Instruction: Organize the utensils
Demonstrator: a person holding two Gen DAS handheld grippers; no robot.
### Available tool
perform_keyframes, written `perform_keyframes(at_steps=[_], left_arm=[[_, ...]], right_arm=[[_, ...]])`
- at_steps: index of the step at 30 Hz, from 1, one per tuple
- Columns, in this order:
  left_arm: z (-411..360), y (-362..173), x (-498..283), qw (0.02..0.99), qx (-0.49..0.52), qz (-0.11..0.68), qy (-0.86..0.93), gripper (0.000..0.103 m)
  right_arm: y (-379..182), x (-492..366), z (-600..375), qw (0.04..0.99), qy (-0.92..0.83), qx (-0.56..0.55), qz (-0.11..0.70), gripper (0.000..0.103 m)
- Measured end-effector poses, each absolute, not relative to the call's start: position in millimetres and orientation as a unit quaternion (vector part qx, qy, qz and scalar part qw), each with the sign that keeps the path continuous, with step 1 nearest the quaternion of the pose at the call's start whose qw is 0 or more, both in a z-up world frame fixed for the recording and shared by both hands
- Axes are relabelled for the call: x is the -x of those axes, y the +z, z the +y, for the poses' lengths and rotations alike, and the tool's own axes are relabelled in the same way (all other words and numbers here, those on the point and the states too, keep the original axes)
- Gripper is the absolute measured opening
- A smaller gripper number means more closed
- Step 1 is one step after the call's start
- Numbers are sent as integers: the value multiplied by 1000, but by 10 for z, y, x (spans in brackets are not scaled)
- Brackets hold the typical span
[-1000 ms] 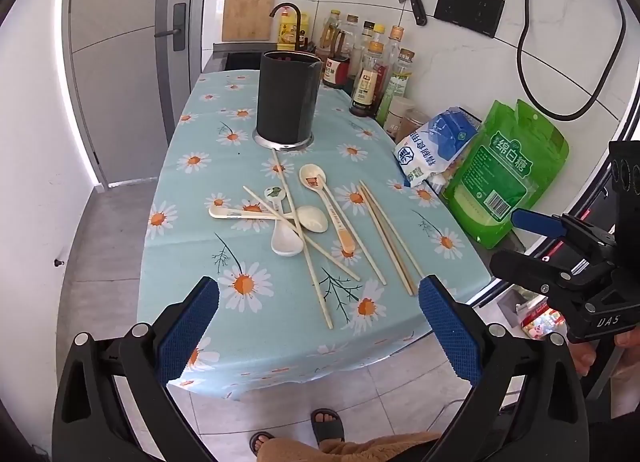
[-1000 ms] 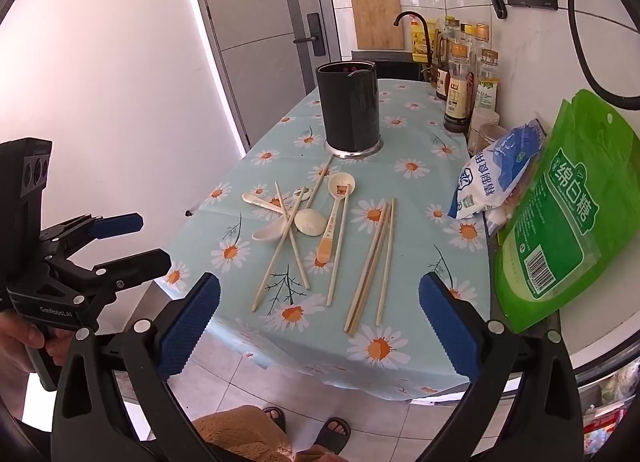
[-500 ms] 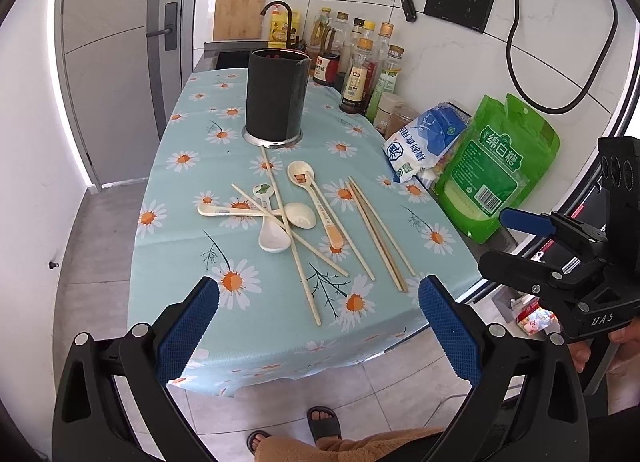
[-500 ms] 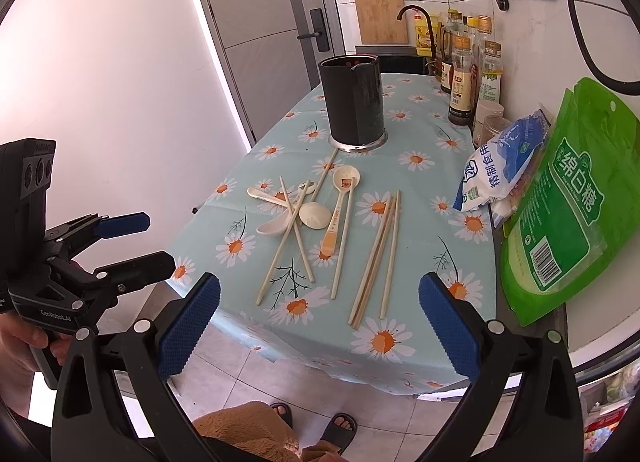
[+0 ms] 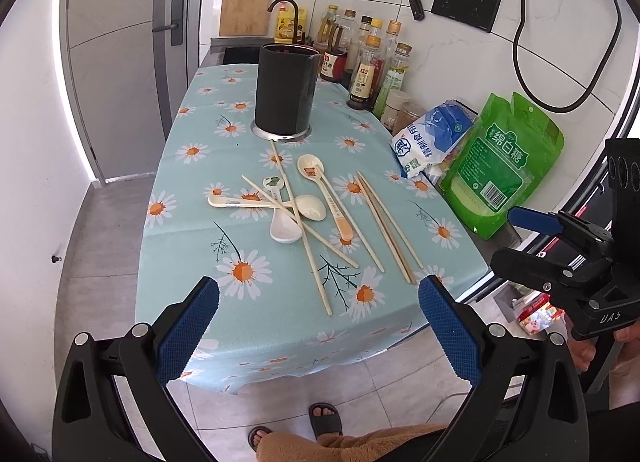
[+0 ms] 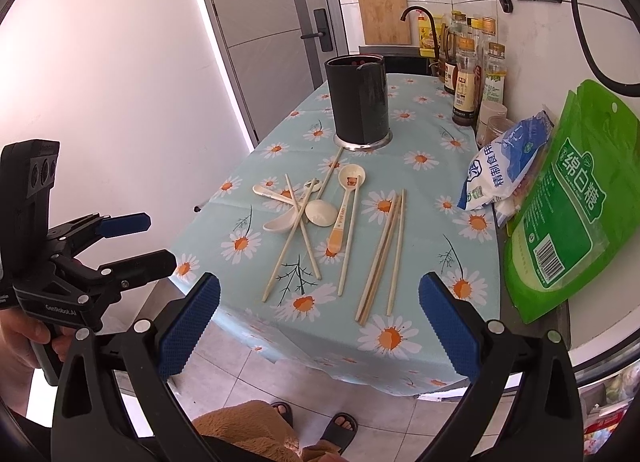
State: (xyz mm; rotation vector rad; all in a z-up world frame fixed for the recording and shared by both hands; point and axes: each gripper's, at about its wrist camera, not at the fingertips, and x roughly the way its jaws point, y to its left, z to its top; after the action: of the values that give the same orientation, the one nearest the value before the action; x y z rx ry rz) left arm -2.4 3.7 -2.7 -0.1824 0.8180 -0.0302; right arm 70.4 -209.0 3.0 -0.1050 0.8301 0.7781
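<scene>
Item 1: left gripper (image 5: 318, 326), black frame with blue textured pads, jaws spread wide, nothing between them; held off the near table edge, above the tiled floor.

Item 2: right gripper (image 6: 319, 324), same build, jaws equally wide apart, nothing held; also short of the table edge. In the left wrist view it sits at 4 o'clock.

Item 3: table covered in a light-blue daisy-print cloth (image 5: 188, 222).

Item 4: tall black cylindrical utensil holder on a metal base (image 5: 285, 92), upright at 12 o'clock from the utensil pile, apart from the spoons.

Item 5: cream plastic spoon with an orange handle end (image 5: 326, 192), bowl toward the holder, handle running to 5 o'clock.

Item 6: 3 further pale spoons: 1 white, bowl up (image 5: 285, 228); 1 cream, lying crosswise with its handle to 9 o'clock (image 5: 240, 202); 1 small, with a green print (image 5: 274, 183). All overlap in 1 cluster.

Item 7: loose cream chopsticks (image 5: 302, 228) crossing over that cluster, 1 end touching the holder's base.

Item 8: bundle of wooden chopsticks (image 5: 386, 228), side by side at 3 o'clock of the spoons, just apart from them.

Item 9: green stand-up pouch (image 5: 504, 164) and blue-white bag (image 5: 432, 138), at 2 o'clock by the wall.

Item 10: row of condiment bottles (image 5: 368, 62), at 1 o'clock behind the holder.
</scene>
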Motion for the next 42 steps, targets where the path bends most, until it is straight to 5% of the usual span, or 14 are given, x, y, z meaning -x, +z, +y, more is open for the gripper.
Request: perform_keyframes(at_steps=[42], left_arm=[[-19, -70, -57, 904, 98, 415, -17, 97]], right_arm=[[-79, -845, -2092, 825, 377, 59, 417, 99]])
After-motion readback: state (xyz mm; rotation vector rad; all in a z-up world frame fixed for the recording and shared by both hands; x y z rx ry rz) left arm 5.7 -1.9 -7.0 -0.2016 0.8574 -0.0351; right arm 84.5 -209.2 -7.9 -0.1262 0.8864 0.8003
